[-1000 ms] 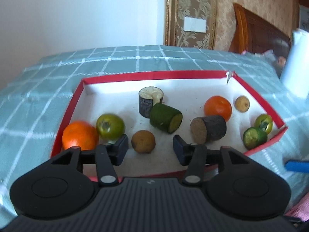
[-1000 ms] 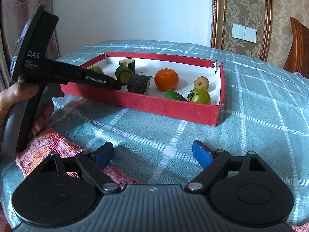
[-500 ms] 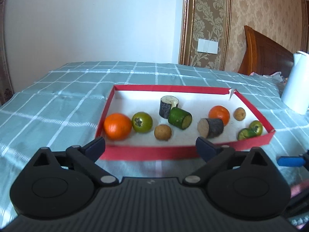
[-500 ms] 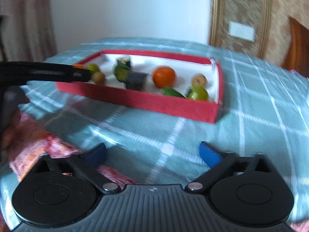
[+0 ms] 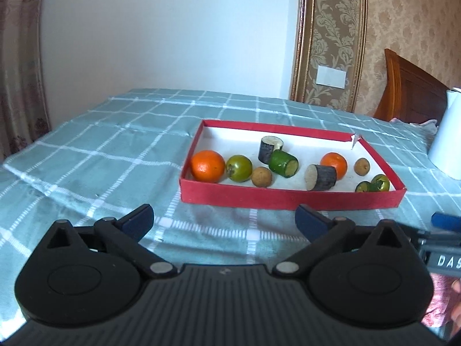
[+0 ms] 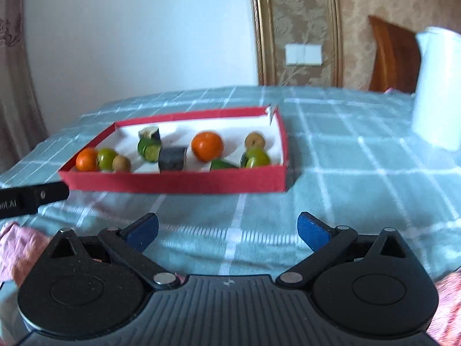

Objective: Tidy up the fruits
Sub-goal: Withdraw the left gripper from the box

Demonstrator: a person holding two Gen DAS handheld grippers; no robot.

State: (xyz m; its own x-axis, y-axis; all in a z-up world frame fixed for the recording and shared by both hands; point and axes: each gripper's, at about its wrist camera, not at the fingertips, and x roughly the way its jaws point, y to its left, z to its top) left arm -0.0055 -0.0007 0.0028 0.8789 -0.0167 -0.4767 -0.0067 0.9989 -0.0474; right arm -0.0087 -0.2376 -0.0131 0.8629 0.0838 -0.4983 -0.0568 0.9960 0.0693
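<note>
Both our grippers are spread wide and hold nothing. Left gripper [image 5: 224,220] hovers over the checked cloth [image 5: 95,155] just short of the red tray [image 5: 288,199]; right gripper [image 6: 227,227] likewise, near the tray's front wall, view a bit blurred. All fruit sits in the tray. Left end: orange [image 5: 207,166], green tomato [image 5: 238,168] touching it, small brown fruit [image 5: 261,176] beside that. Middle: dark upright chunk [image 5: 270,149], green chunk [image 5: 283,163] lying against it, dark chunk [image 5: 321,177] on its side in front of a second orange [image 5: 334,163]. Right end: another brown fruit [image 5: 362,166], green piece [image 5: 363,186], second tomato [image 5: 381,183]. White jug [image 5: 448,135] stands right of the tray.
</note>
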